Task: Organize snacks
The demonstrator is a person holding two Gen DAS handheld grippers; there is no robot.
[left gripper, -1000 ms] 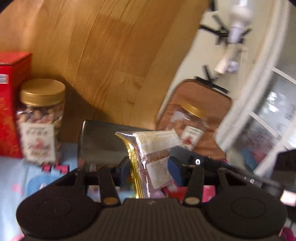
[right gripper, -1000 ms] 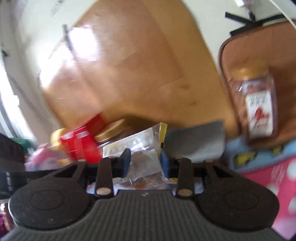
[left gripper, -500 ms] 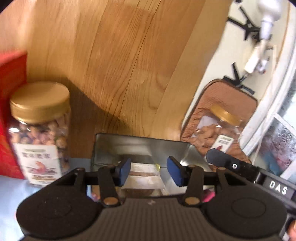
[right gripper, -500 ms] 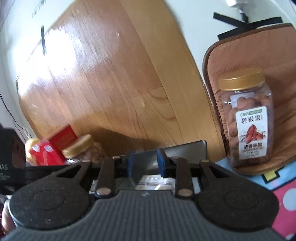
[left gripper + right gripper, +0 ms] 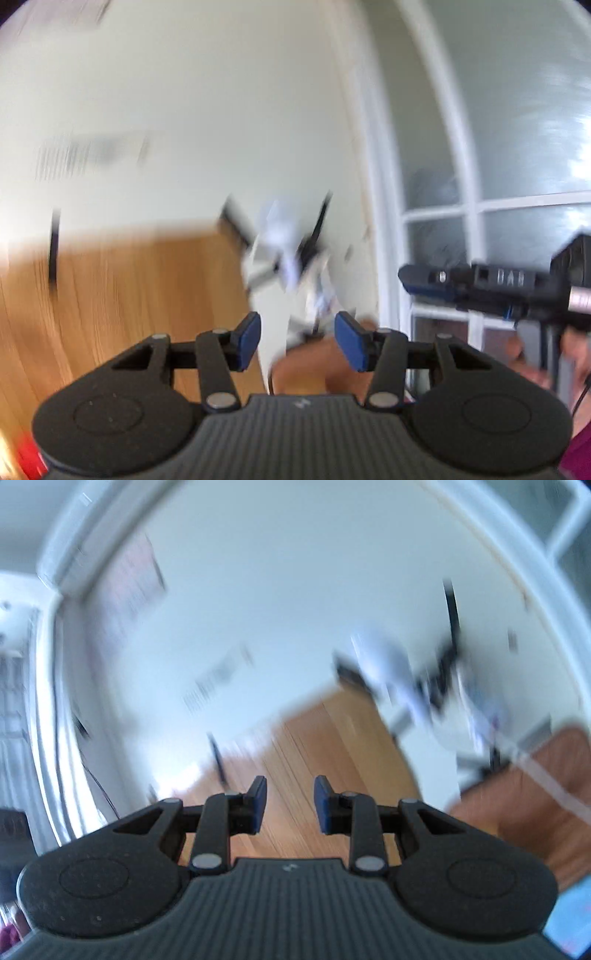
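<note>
Here, the left gripper [image 5: 297,341] and right gripper [image 5: 289,805] are both gaping partly, holding nothing, facing a blurred wall [image 5: 184,110] above a wood panel [image 5: 129,295] at lower frame.

Bright daylight from the window [image 5: 517,147]; both fisheye views motion-blurred, edges curved.

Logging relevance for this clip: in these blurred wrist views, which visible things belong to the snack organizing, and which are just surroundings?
Job:
- left gripper, open, nothing between the pads
- right gripper, open, also empty
- no snack clearly visible in either view

Surroundings:
- wooden panel
- white wall
- window
- brown cushion
</note>
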